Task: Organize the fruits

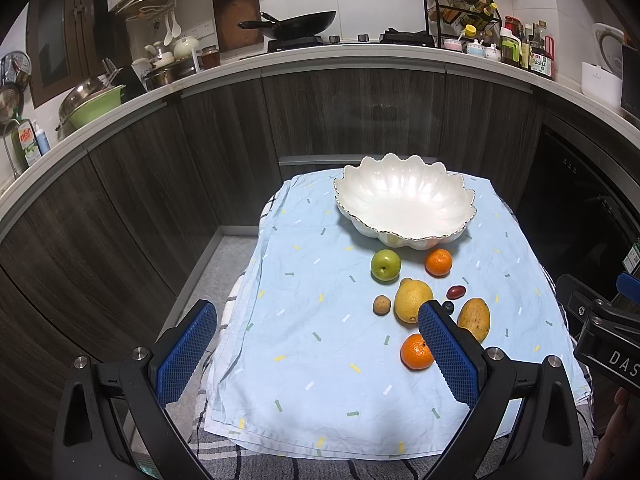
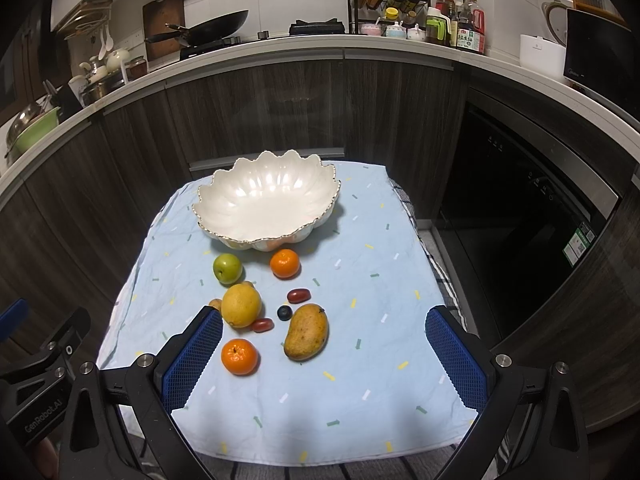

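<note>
left wrist view: left gripper (image 1: 318,344) hangs above the near part of a pale blue cloth (image 1: 304,384), its blue pads spread wide, nothing between them. ahead of it and off to its right, a white scalloped bowl (image 1: 404,200) sits at the far end of the cloth, with no fruit inside. fruit lies loose on the cloth between bowl and gripper: green apple (image 1: 385,265) and an orange (image 1: 438,262) just in front of the bowl; lemon (image 1: 412,300) nearer, with a small brown round fruit (image 1: 381,305) just beside it on the left. a second orange (image 1: 416,352) sits closest, partly behind the right pad. mango (image 1: 474,319) shows just past that pad, a red grape tomato (image 1: 456,291) beyond it.

right wrist view: right gripper (image 2: 324,354) also hovers over the near cloth, pads wide apart and holding nothing. mango (image 2: 306,332) lies straight ahead between the pads' lines; a blueberry (image 2: 284,312) sits just left of its far end. second red tomato (image 2: 262,324) touches the lemon's (image 2: 241,305) near side. nearest orange (image 2: 239,356) is just beside the left pad. kitchen counter (image 2: 280,50) runs behind the table.
</note>
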